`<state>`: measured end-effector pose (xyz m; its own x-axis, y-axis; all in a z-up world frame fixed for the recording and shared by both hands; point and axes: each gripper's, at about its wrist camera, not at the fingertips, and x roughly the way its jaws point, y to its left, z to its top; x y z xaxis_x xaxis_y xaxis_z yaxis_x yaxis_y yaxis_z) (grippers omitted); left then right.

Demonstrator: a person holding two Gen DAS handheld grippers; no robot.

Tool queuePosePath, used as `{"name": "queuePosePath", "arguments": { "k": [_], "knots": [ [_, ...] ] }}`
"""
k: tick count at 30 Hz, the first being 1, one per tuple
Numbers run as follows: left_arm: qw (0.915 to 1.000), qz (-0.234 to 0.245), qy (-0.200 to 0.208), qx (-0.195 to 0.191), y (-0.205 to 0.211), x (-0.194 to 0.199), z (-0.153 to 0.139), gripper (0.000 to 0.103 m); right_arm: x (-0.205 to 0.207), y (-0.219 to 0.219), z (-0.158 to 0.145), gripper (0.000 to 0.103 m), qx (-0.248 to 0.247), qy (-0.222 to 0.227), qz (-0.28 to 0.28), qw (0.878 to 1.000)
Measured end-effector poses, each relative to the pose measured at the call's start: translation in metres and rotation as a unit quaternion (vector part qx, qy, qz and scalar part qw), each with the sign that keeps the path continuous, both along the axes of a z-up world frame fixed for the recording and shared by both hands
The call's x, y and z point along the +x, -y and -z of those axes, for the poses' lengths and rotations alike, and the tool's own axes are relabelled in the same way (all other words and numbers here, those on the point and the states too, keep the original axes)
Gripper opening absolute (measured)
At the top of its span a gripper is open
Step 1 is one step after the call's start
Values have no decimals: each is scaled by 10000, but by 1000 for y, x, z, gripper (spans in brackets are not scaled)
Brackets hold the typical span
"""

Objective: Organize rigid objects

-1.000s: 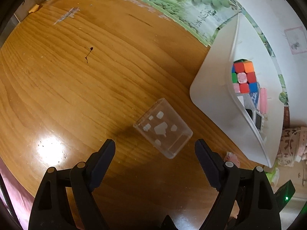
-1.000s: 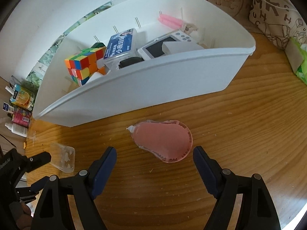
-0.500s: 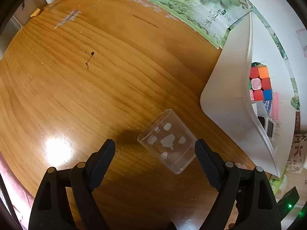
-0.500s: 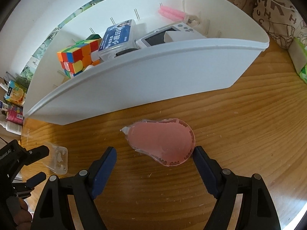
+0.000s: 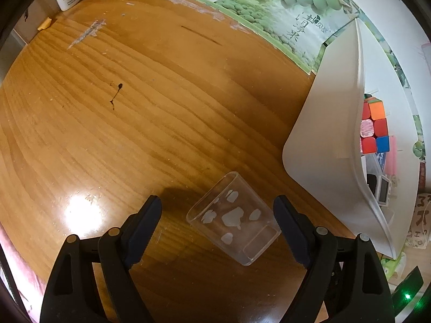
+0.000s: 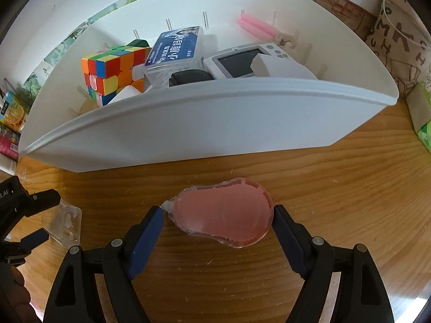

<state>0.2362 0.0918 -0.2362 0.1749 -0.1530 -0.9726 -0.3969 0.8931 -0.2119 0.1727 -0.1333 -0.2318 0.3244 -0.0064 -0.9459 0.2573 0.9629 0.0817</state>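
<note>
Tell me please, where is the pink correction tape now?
In the right wrist view, the pink correction tape lies on the wooden table, between the open right gripper fingers, just before the white bin.

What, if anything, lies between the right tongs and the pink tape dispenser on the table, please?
Nothing visible does: the right tongs stand open around the pink tape dispenser, with only bare table there. The white bin sits beyond it.

Green fruit carton (image 5: 293, 24): "清净果" in large characters, barcode label at its top edge, digits too small. Blue box (image 6: 176, 45) in the white bin (image 6: 204, 118): "小雨润", other lines unclear. Patterned bag (image 6: 398, 40): scattered letters M, K, H, U.
</note>
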Motion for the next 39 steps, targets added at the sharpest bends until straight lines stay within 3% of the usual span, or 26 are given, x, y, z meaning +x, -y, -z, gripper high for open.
{"name": "queuePosePath", "arguments": {
  "k": [5, 10, 16, 18, 21, 30, 39],
  "knots": [
    [10000, 10, 64, -13, -1, 6, 3, 86, -2, 0, 1, 81, -54, 35, -3, 10000],
    [9998, 85, 152, 124, 1, 17, 5, 76, -7, -2, -1, 78, -119, 70, 5, 9999],
    [9996, 179, 233, 15, -1, 11, 2, 53, -2, 0, -2, 78, -115, 65, 7, 9999],
    [9996, 230, 153, -80, -1, 11, 1, 37, -2, 1, -2, 78, -112, 61, 7, 9999],
    [9995, 227, 133, -177, -3, 8, 0, 26, -2, 2, -3, 78, -79, 49, 14, 10000],
    [9977, 266, -31, -623, -12, -4, 2, 15, -11, 1, -2, 77, 78, 3, 41, 10000],
    [9935, 453, 190, -1024, -17, -20, -14, 9, -37, 5, -3, 77, 277, 12, 160, 9995]
  ]
}}
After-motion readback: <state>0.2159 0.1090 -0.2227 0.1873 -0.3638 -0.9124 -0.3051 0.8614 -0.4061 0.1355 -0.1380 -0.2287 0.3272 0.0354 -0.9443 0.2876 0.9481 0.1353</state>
